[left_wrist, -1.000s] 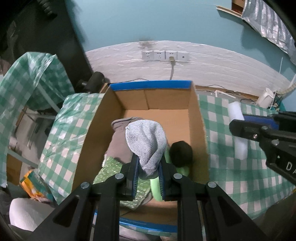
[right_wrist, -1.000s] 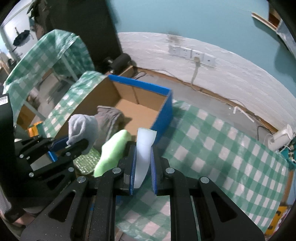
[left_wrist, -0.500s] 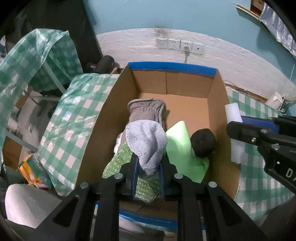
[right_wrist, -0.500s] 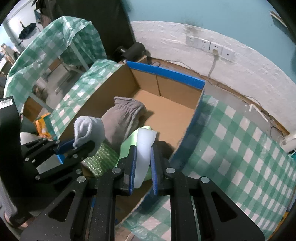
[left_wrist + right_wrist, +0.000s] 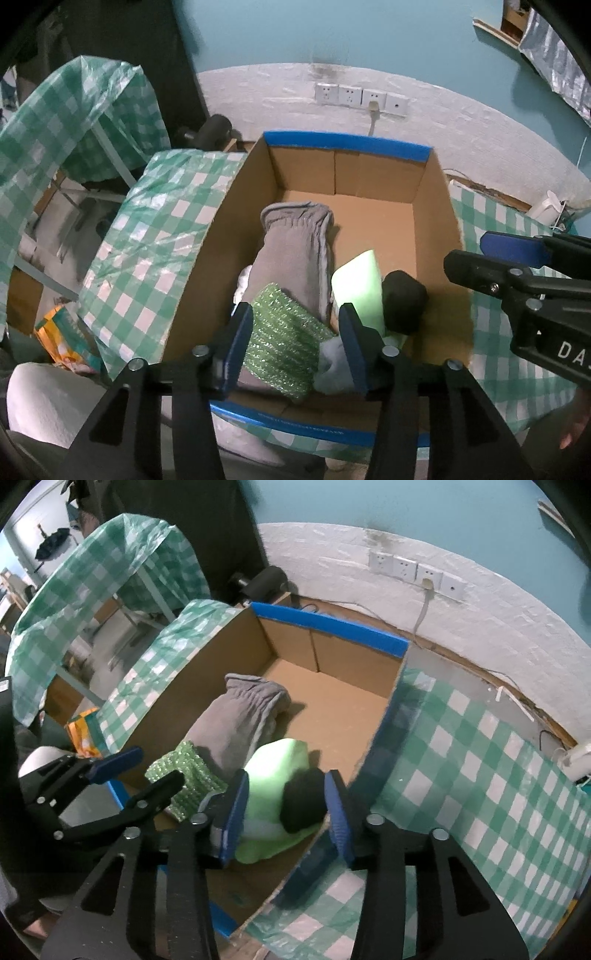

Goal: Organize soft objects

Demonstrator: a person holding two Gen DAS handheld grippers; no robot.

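Note:
An open cardboard box [image 5: 207, 251] with blue rims [image 5: 328, 626] holds soft things: a grey cloth roll [image 5: 295, 254], a sparkly green cloth [image 5: 280, 339], a light green foam piece [image 5: 360, 288], a black soft lump [image 5: 402, 299] and a pale grey sock [image 5: 332, 363]. My left gripper [image 5: 297, 343] is open and empty above the box's near end. My right gripper [image 5: 288, 816] is open and empty over the green foam [image 5: 273, 775] and black lump [image 5: 304, 797]. The white foam piece is hidden.
The box sits on a green-and-white checked tablecloth [image 5: 480, 768]. A white brick wall with sockets [image 5: 360, 98] runs behind. Another checked-covered table [image 5: 74, 122] stands at the left. An orange packet [image 5: 62, 339] lies on the floor at the left.
Both grippers have opened. The left one let go of the grey sock, which now lies in the box. The right one let go of the white foam piece.

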